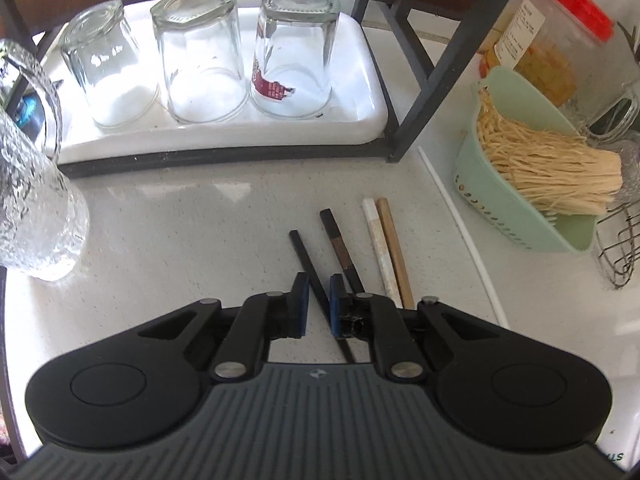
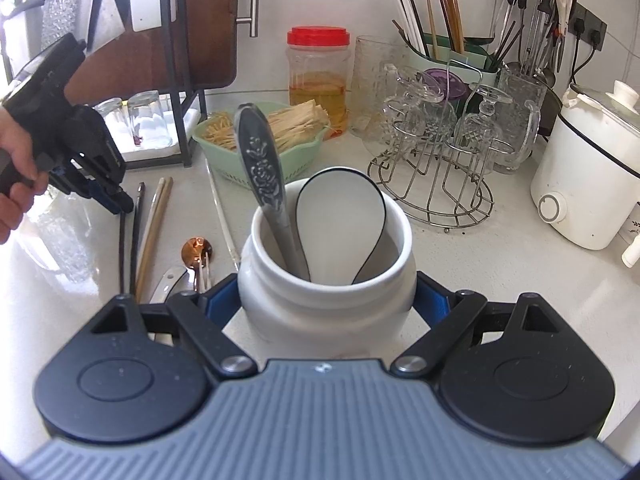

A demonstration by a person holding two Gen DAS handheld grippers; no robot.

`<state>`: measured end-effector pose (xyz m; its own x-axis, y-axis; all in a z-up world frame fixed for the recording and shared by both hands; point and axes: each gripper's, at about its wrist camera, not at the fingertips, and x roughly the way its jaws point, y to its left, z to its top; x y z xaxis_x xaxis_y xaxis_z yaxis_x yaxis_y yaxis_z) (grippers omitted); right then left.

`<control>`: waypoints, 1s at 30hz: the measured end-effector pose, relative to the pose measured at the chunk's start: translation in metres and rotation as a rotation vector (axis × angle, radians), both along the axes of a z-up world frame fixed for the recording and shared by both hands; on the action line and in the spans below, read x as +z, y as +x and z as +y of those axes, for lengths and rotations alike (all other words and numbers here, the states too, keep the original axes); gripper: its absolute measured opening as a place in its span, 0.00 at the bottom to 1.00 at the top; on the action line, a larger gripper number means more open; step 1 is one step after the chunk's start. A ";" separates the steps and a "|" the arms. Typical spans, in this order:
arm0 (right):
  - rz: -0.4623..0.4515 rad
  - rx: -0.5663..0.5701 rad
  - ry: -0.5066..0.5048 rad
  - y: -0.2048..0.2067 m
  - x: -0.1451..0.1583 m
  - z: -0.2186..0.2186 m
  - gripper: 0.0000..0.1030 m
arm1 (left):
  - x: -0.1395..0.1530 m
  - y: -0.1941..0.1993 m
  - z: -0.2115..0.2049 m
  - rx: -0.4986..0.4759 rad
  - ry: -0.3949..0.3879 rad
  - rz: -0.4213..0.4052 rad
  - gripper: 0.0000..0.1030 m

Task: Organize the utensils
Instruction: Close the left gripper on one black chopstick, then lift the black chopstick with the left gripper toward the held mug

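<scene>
White jar (image 2: pixel 324 312) — clamped between pads of right gripper (image 2: pixel 326 304); inside, engraved metal spoon (image 2: pixel 262 168) and white ladle-spoon (image 2: pixel 340 220). Green basket (image 1: pixel 516 184) of pale sticks, beside red-lidded jar (image 2: pixel 318 80). White tray (image 1: pixel 360 120) in dark rack, three upturned glasses. Left gripper (image 1: pixel 318 300) — narrowed around black chopstick (image 1: pixel 308 264), small gap visible, not pressing. More chopsticks (image 1: pixel 384 248) just beside, loose on counter (image 1: pixel 180 220); bare counter to their left.

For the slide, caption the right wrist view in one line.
Right gripper clamps white jar holding two spoons; left gripper reaches toward chopsticks.
</scene>
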<state>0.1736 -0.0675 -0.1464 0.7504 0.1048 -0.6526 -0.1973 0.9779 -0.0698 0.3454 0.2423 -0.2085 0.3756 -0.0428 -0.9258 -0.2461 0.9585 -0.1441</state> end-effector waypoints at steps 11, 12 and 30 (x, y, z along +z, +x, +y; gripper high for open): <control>-0.006 0.003 0.000 -0.001 0.000 -0.001 0.88 | 0.012 -0.018 -0.001 -0.046 0.010 -0.041 0.05; -0.007 0.004 0.000 -0.001 0.000 -0.001 0.88 | 0.015 -0.022 -0.002 -0.048 0.001 -0.048 0.05; -0.015 0.049 0.002 -0.002 0.000 -0.004 0.88 | 0.076 -0.067 -0.039 -0.101 -0.094 -0.194 0.05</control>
<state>0.1717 -0.0710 -0.1467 0.7537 0.1434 -0.6413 -0.2443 0.9671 -0.0709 0.2789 0.2033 -0.1321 0.5355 -0.1717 -0.8269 -0.1090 0.9569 -0.2693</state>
